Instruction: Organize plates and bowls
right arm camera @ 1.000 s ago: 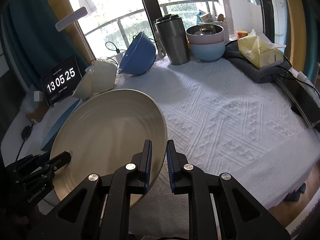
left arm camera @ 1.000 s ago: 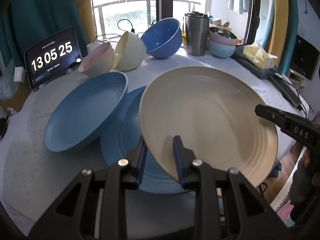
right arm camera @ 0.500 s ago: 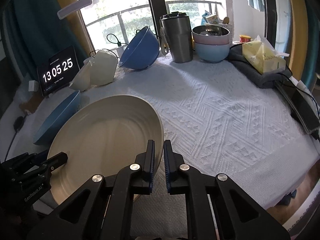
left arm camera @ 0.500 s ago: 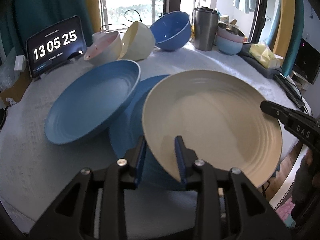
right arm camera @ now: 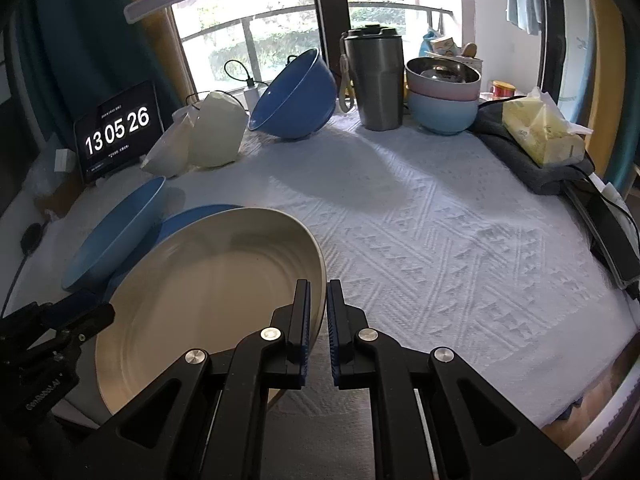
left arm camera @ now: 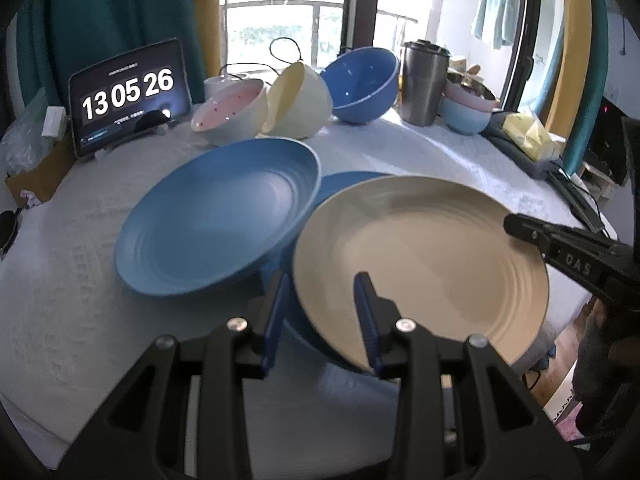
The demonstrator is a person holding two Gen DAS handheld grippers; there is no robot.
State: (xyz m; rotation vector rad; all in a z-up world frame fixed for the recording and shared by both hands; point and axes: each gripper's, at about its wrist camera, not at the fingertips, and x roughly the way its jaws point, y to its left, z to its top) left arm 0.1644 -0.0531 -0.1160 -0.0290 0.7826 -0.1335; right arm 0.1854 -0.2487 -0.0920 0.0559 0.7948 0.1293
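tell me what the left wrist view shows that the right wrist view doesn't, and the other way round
Only the left wrist view shows the pink inside of the speckled bowl and the left gripper, jaws opening, straddling the cream plate rim. Only the right wrist view shows the right gripper shut on that plate's rim and the red jar. Both show the cream plate, blue plate, tumbler and clock tablet.

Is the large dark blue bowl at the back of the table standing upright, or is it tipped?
Tipped. The dark blue bowl rests on its side edge on the tablecloth, with its opening facing up and to the left toward the window.
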